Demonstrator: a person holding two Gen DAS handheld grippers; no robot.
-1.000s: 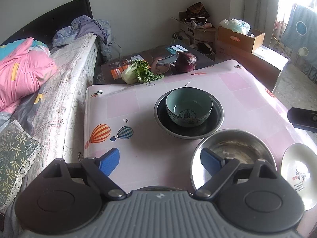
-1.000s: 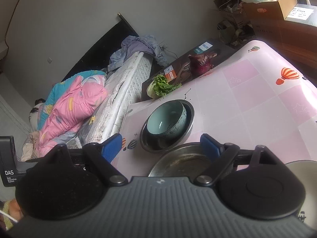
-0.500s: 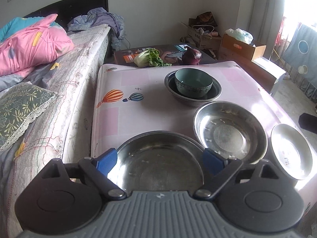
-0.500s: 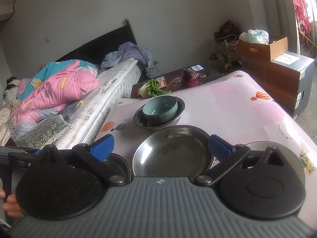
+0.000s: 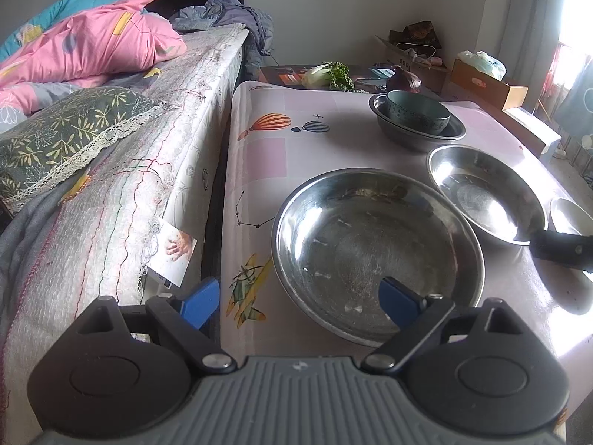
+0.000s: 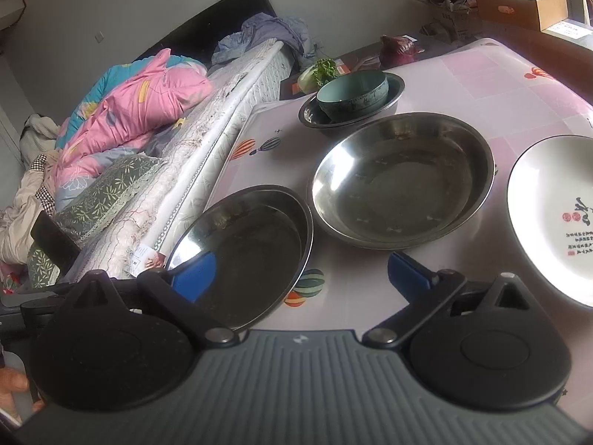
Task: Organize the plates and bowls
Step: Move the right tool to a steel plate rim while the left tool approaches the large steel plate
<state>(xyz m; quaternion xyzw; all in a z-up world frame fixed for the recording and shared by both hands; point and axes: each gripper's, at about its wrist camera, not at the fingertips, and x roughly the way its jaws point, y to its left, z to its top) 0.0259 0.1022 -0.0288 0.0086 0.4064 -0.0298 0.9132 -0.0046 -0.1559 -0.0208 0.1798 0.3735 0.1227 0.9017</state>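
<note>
Seen from the left wrist, the left tool [image 5: 298, 302] is hanging wide and empty over the near rim of the big steel basin [image 5: 376, 252], its blue fingers now straddling that rim where a second ago it was looking far up the surface [image 5: 259, 155]; beyond the basin a second steel bowl [image 5: 485, 196] is sitting just beside it, and farther still the teal bowl [image 5: 417, 113] is resting inside a dark steel dish [image 5: 420, 135]. Seen from the right wrist, the right tool [image 6: 300, 272], whose jaws have just been opening and are holding nothing, is hovering near the same basin, with a white plate [image 6: 552, 218] lying to the basin's far right. Both tools having pulled back to the near dishes, stacking is probably starting here.
</note>
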